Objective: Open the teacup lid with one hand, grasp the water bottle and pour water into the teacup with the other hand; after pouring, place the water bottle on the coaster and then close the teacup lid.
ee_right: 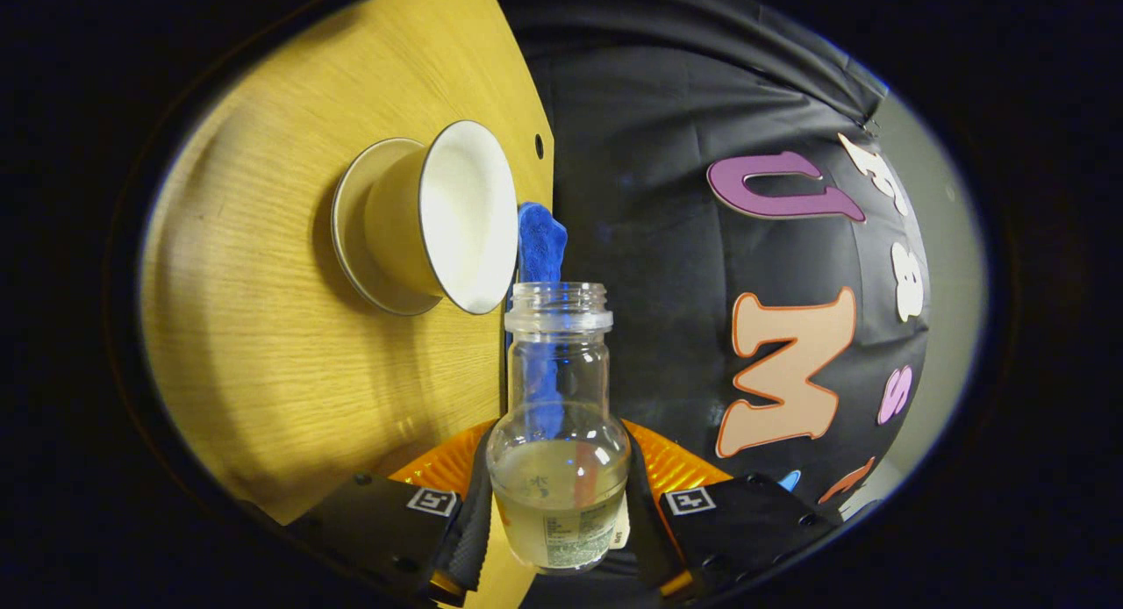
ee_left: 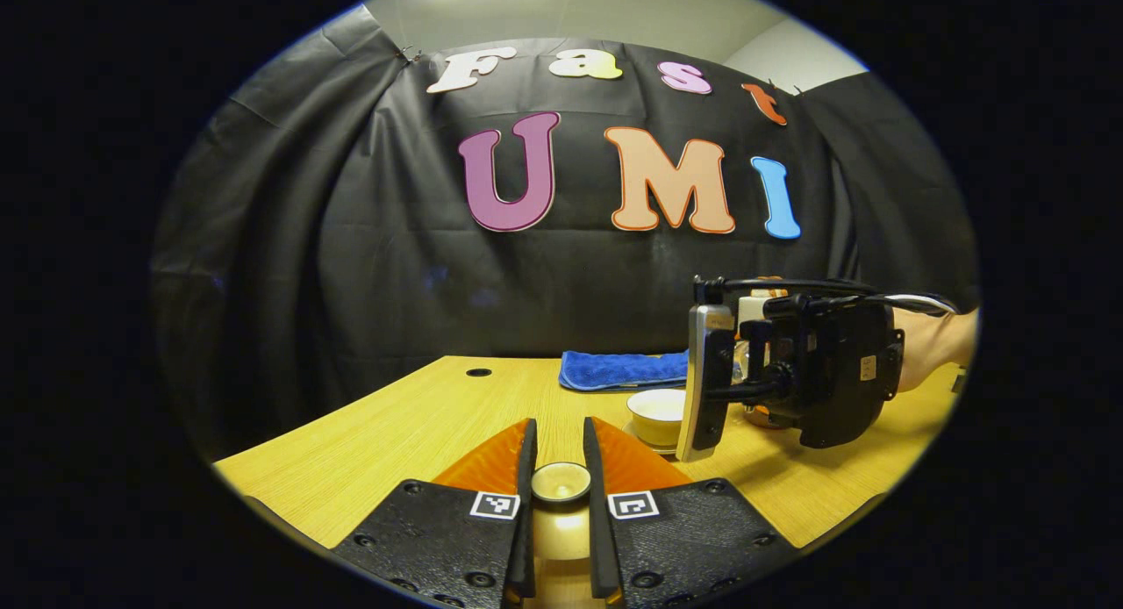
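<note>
Teacup (ee_right: 447, 218), smooth glazed ceramic with a flared round rim, sits uncovered on its saucer (ee_right: 351, 232) on the wood-grain bench (ee_right: 263, 354), near the far edge beside a nubby blue cloth (ee_right: 540, 240). Right claw (ee_right: 559, 495) pinches the clear glass water bottle (ee_right: 559, 433), tipped sideways, capless. Left claw (ee_left: 560, 486) pinches the round teacup lid (ee_left: 561, 482), well apart.

Clear glossy glass water bottle (ee_right: 558, 416); glazed smooth ceramic teacup (ee_right: 443, 218); matt wood-grain table (ee_left: 395, 425); fuzzy blue cloth towel (ee_left: 623, 368); creased black cloth wall (ee_left: 395, 267).
</note>
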